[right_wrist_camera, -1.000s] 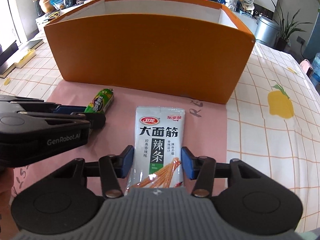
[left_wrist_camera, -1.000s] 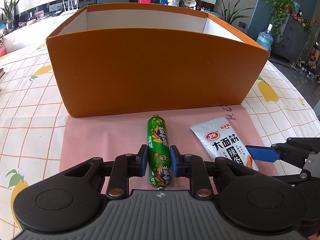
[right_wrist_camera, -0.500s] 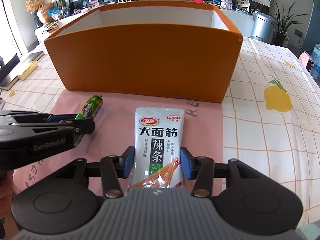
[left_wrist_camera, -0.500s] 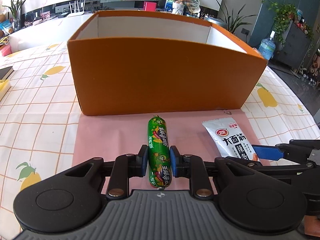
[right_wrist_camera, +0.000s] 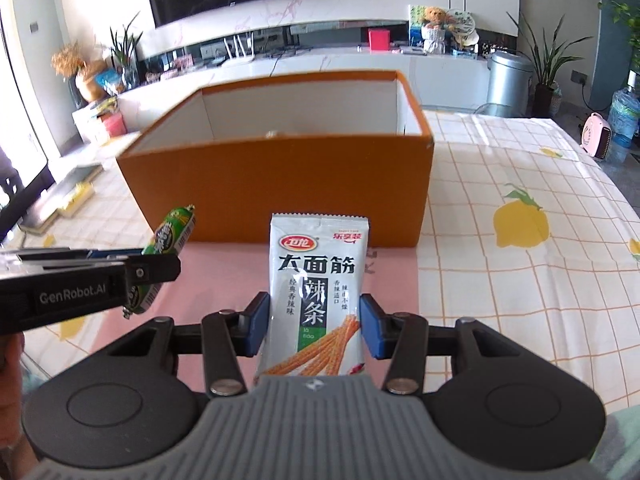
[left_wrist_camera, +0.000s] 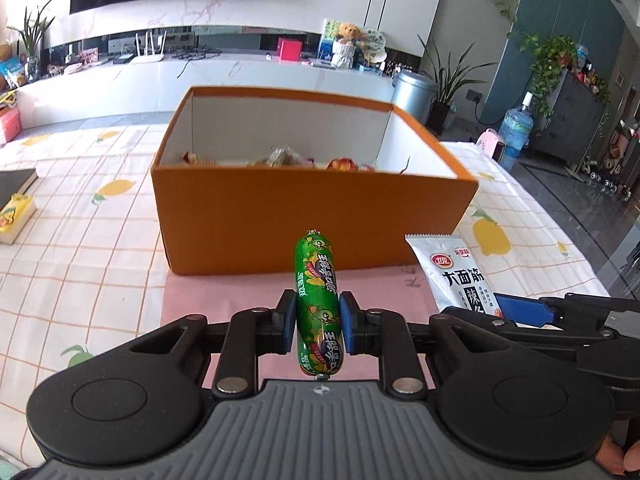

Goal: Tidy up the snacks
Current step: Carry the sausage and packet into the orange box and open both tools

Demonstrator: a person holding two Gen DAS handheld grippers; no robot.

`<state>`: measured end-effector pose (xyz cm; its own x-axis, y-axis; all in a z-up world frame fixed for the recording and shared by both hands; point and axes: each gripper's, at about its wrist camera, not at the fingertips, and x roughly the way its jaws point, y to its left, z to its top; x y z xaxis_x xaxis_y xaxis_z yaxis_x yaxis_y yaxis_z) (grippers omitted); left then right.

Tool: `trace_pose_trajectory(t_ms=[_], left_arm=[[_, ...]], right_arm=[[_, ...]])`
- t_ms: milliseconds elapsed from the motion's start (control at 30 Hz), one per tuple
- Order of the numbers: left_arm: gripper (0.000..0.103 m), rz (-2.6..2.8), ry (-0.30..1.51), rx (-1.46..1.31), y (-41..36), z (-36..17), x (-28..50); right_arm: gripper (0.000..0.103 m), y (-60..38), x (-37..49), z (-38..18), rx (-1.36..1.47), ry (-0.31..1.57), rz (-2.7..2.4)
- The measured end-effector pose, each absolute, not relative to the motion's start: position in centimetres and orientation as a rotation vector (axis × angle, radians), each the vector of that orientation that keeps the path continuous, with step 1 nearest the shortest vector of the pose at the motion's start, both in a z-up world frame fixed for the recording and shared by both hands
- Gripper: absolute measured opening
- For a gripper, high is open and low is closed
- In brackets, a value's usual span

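My left gripper [left_wrist_camera: 316, 322] is shut on a green sausage stick [left_wrist_camera: 318, 300] and holds it in the air in front of the orange box [left_wrist_camera: 312, 224]. My right gripper [right_wrist_camera: 314, 326] is shut on a white spicy-strip packet [right_wrist_camera: 316, 292], also lifted, before the same orange box [right_wrist_camera: 280, 188]. The sausage [right_wrist_camera: 170, 240] and left gripper [right_wrist_camera: 100, 276] show at the left of the right wrist view. The packet [left_wrist_camera: 452, 276] and right gripper [left_wrist_camera: 520, 312] show at the right of the left wrist view. Several wrapped snacks [left_wrist_camera: 280, 158] lie inside the box.
A pink mat [left_wrist_camera: 192, 304] lies on the lemon-print tablecloth [left_wrist_camera: 80, 240] in front of the box. A yellow packet [left_wrist_camera: 14, 218] and a dark book [left_wrist_camera: 14, 184] lie at the far left of the table.
Both grippers have risen off the mat with their snacks. The box now sits lower in view and its inside shows.
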<state>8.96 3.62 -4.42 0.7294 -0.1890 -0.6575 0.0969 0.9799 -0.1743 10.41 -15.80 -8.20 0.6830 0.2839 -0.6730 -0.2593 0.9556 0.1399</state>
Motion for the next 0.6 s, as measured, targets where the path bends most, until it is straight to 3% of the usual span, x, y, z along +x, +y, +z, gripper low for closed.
trace_pose_trajectory(t_ms=[600], left_arm=[[0.025, -0.147, 0.576, -0.059, 3.0, 2.2, 12.2]], right_arm=[[0.046, -15.5, 14.3, 0.5, -0.03, 0.559, 0.339]])
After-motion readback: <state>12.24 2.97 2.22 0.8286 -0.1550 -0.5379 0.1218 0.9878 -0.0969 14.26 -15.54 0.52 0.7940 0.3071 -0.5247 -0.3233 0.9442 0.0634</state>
